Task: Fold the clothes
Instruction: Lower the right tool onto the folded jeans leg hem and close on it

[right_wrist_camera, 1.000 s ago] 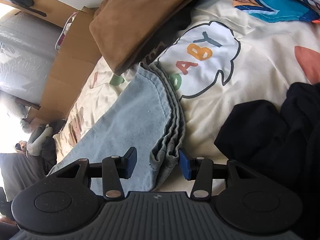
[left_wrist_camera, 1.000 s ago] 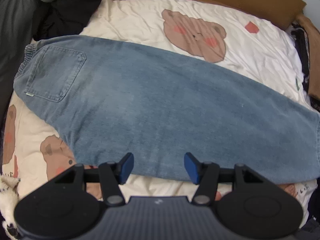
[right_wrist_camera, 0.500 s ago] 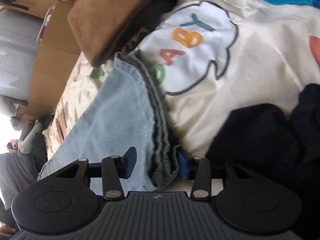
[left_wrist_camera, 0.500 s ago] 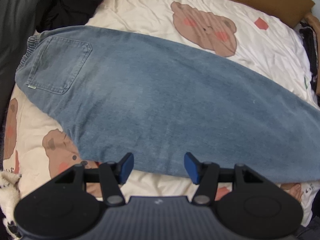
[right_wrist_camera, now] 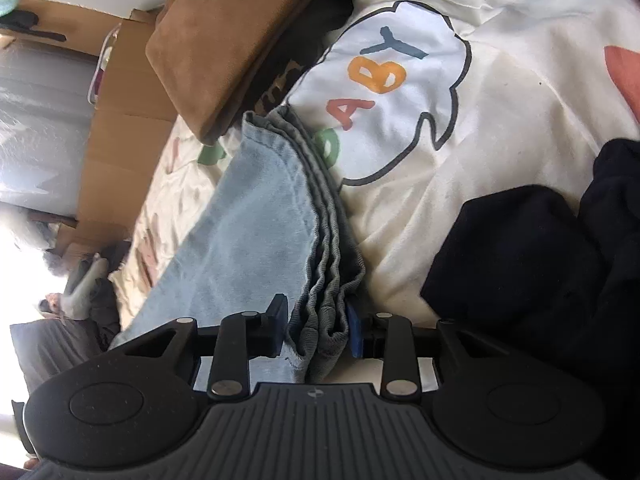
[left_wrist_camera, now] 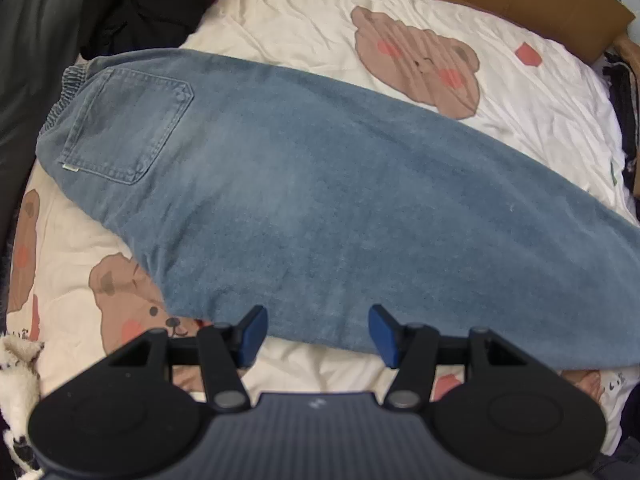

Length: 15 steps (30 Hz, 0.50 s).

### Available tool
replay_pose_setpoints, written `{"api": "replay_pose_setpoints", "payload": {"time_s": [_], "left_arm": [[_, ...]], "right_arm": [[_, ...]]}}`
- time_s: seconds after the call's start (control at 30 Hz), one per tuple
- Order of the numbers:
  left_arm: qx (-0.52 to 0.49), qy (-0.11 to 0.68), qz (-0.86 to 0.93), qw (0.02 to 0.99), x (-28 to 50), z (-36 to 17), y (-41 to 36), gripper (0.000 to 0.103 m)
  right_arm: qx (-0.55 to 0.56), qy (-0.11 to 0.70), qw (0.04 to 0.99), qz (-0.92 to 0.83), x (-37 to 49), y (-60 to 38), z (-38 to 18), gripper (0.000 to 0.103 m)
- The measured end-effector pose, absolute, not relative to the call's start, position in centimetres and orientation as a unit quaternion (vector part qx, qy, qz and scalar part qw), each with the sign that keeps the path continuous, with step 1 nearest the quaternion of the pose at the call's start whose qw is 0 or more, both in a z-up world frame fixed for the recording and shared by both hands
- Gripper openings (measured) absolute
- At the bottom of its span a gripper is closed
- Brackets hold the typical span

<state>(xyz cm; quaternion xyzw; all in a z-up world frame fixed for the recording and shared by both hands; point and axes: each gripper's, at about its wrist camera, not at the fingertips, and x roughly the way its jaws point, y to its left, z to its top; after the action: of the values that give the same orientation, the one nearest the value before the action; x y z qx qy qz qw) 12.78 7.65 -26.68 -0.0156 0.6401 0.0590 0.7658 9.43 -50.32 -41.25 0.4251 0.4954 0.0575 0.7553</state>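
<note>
Jeans lie folded lengthwise, leg on leg, across a cream bed sheet printed with bears; their far leg end runs out of the left wrist view at the right edge. Faded blue denim shows 1 back pocket and an elastic waistband at the left. Dark clothes at the upper left are too shadowed to make out. The left hand-held gripper hangs half open over the jeans' near edge, gripping nothing. The right hand-held gripper is closing, the stacked hem layers between its pads, the far pad touching denim; a black garment lies beside it.
</note>
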Motion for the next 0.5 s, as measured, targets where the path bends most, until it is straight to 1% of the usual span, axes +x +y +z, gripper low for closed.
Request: {"api": "replay_pose_setpoints", "payload": {"time_s": [0.23,0.33,0.5], "left_arm": [[-0.011,0.645,0.066,0.761,12.9,-27.1,8.1,0.059],[-0.011,0.646,0.069,0.76,13.1,-27.2,8.3,0.059],[-0.009,0.645,0.069,0.761,13.2,-27.3,8.3,0.059]], "right_arm": [[0.433,0.49,0.754,0.059,10.5,-50.6,-42.5,0.036],[0.454,0.484,0.745,0.061,10.6,-51.0,-42.8,0.036],[0.463,0.457,0.755,0.083,9.8,-51.0,-41.0,0.037]]}}
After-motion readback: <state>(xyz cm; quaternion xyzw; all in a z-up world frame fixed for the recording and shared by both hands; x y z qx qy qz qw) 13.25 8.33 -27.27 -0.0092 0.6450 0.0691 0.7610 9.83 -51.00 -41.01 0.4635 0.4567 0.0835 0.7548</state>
